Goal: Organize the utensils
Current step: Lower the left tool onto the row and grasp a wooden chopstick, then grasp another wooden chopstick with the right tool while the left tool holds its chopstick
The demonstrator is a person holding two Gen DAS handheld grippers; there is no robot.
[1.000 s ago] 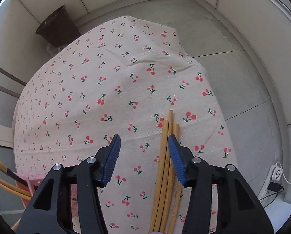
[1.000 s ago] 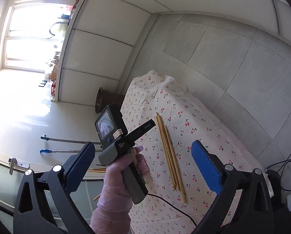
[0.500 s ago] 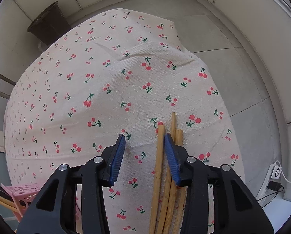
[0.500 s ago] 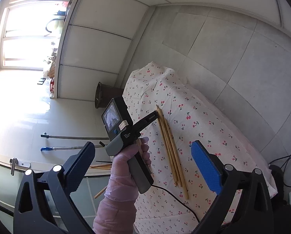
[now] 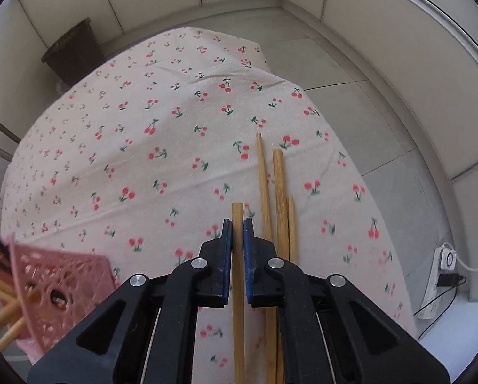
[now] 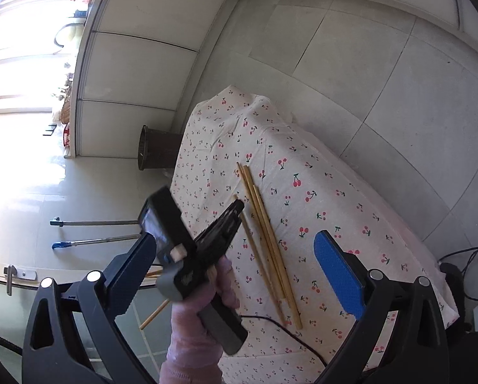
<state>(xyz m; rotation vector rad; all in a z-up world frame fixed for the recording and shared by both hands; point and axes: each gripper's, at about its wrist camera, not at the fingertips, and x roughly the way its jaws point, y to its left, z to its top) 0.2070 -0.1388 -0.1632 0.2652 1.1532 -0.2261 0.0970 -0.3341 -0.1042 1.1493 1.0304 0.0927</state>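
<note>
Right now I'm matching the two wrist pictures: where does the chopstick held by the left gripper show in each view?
Left wrist: the held chopstick runs up the lower centre, clamped in the left gripper.
Right wrist: it slants just left of the loose chopsticks, below centre.
Shared landmark: the brown bin beyond the cherry tablecloth.

The pink basket [image 5: 56, 291] is blurred and partly cut off at the edge.

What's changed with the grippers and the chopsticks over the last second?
The left gripper closed from open onto one chopstick, pulling it slightly left of the other chopsticks. Those stayed lying on the tablecloth, and the right gripper stayed open, away from them.
</note>
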